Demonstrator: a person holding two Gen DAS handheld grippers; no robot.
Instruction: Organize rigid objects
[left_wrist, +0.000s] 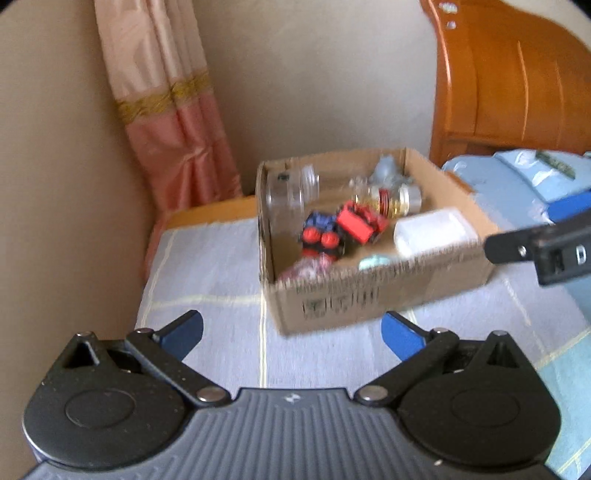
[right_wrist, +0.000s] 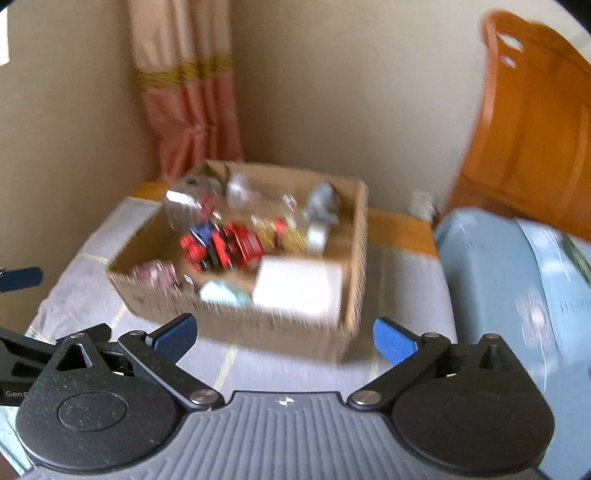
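- Cardboard box (left_wrist: 354, 299) sat open on a pale checked bedsheet (left_wrist: 218, 280), near the wall corner; both views motion-blurred.
- Inside the box: a red toy vehicle (left_wrist: 360, 223) touching a blue-and-red toy (left_wrist: 321, 232) near the middle, a clear jar (left_wrist: 288, 192) lying on its side at the far left corner, a gold-and-red banded bottle (left_wrist: 391, 199) lying behind the toys.
- White plastic container (left_wrist: 430, 230) was against the box's right wall; a grey figure (left_wrist: 388, 170) stood at the far side, shape unclear from blur.
- Pinkish item (left_wrist: 306, 267) and a pale teal item (left_wrist: 373, 261) lay against the near wall; too blurred to identify.
- Left gripper (left_wrist: 291, 334) was released, blue pads wide apart, nothing between them, hovering over the sheet short of the box's near wall.
- Right gripper (right_wrist: 284, 338) was also spread wide and empty, near the box's front; its finger showed at the right edge of the left wrist view.
- Light blue pillow (right_wrist: 517, 280) lay right of the box; orange wooden headboard (left_wrist: 517, 85) rose behind it.
- Pink curtain (left_wrist: 173, 110) with a gold band hung in the corner against a beige wall (left_wrist: 314, 74).
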